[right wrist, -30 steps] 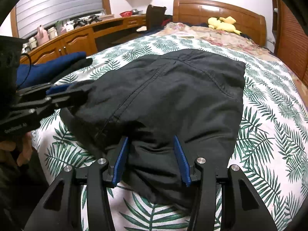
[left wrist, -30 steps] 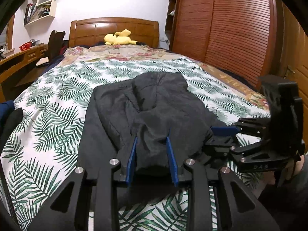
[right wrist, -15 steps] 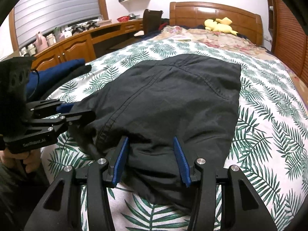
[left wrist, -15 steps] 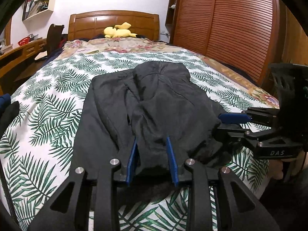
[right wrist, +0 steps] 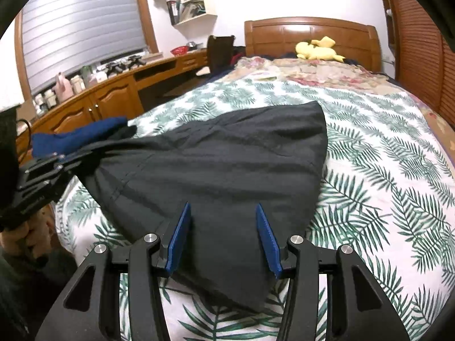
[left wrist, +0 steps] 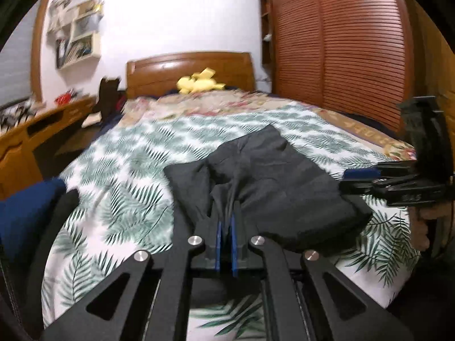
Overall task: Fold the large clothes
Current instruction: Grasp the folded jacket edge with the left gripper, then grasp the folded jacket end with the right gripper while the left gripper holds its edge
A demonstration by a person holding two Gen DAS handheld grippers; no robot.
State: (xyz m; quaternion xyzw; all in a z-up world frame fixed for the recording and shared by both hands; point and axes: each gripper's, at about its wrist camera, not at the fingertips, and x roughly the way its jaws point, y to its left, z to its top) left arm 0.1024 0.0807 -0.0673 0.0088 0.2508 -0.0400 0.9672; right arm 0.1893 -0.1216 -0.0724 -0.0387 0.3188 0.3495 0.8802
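So the left gripper (left wrist: 226, 218) is pinching tight on a bunched fold of the black garment (left wrist: 273, 182), blue pads nearly meeting. The right gripper (right wrist: 224, 227) is hanging spread wide over the near edge of that same garment, gripping nothing. The cloth is lying just ahead of both on a palm-leaf bedspread (right wrist: 384, 153). Off to the left gripper's left, a blue bundle (left wrist: 25, 216) is sitting. Further out, a yellow plush toy (left wrist: 199, 84) is resting by the wooden headboard (left wrist: 187, 71), slatted wardrobe doors (left wrist: 335, 42) on the right.
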